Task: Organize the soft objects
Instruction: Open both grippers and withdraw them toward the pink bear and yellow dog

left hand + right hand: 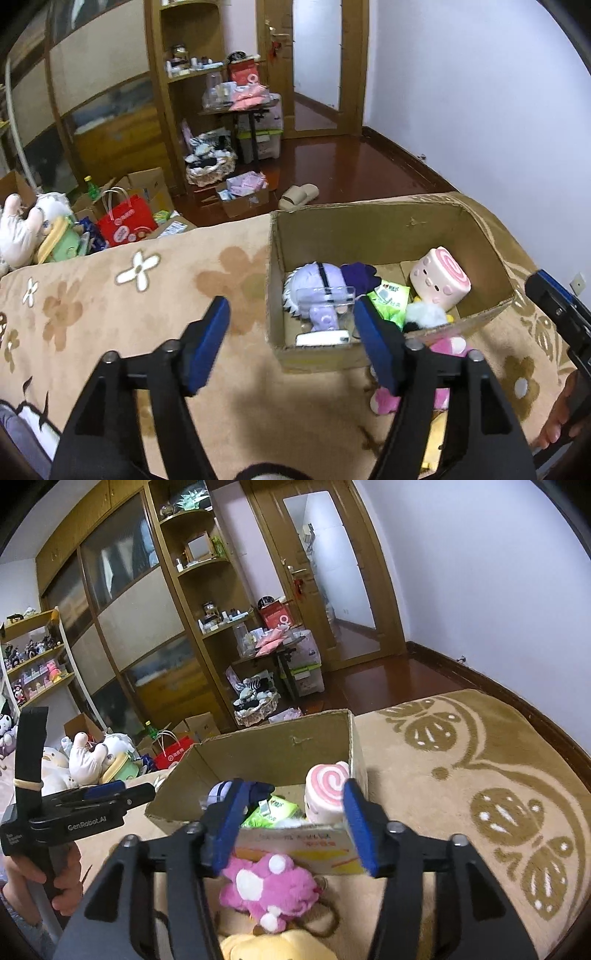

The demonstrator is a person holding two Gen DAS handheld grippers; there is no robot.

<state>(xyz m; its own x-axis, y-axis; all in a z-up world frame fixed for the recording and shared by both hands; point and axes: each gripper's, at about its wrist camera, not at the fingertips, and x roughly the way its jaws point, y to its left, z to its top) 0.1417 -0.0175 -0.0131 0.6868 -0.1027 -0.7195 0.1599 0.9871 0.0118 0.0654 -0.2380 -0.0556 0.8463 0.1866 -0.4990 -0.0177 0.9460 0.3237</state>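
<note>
An open cardboard box [369,229] [258,749] stands on the tan flowered blanket [110,306]. Inside lie a purple-haired plush doll [316,286], a green tissue pack [391,297] [271,808] and a pink swirl roll plush [441,282] [327,788]. A pink plush [271,886] [447,347] lies on the blanket in front of the box, with a yellow plush [273,949] nearer. My left gripper [291,325] is open and empty at the box's near left corner. My right gripper [291,821] is open above the pink plush, at the box's near wall.
Plush toys [22,229] and a red paper bag [125,219] crowd the floor to the left. A wooden shelf unit [207,602], baskets, a small box [243,195] and a slipper [297,195] lie beyond the bed. The left gripper also shows in the right wrist view [74,808].
</note>
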